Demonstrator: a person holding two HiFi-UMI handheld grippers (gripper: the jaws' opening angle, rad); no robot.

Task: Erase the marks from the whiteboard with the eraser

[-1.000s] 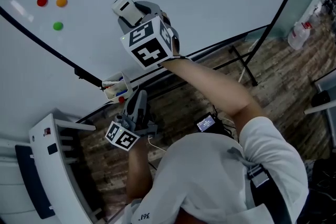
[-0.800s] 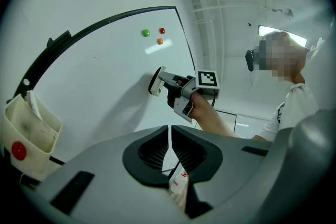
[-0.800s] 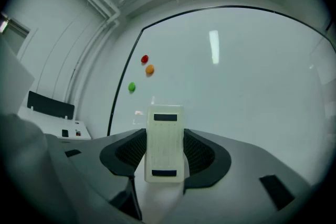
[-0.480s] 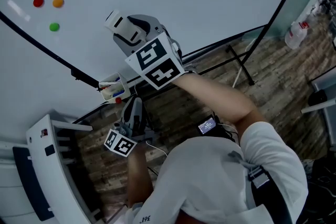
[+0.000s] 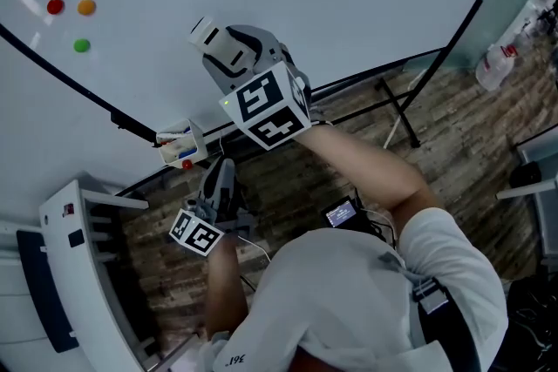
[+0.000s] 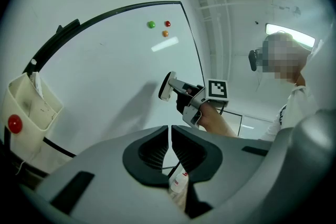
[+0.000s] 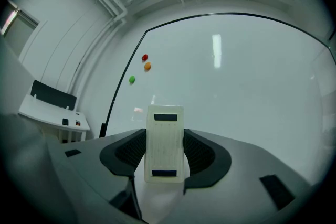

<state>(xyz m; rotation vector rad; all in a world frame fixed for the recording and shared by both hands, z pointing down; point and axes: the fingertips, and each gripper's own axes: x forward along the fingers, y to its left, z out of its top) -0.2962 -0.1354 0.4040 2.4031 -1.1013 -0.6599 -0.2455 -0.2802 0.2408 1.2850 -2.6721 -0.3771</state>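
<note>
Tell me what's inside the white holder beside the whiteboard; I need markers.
The white holder shows something blue at its open top and a red spot lower down, inside or outside unclear. Its walls hide the rest.

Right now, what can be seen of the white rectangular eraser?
The white rectangular plastic eraser has rounded corners, fine ribbing on its back and a dark bar near each end. It stands upright, clamped at its sides between the jaws of the right gripper, with its far face turned to the whiteboard. Whether it touches the board cannot be told.
</note>
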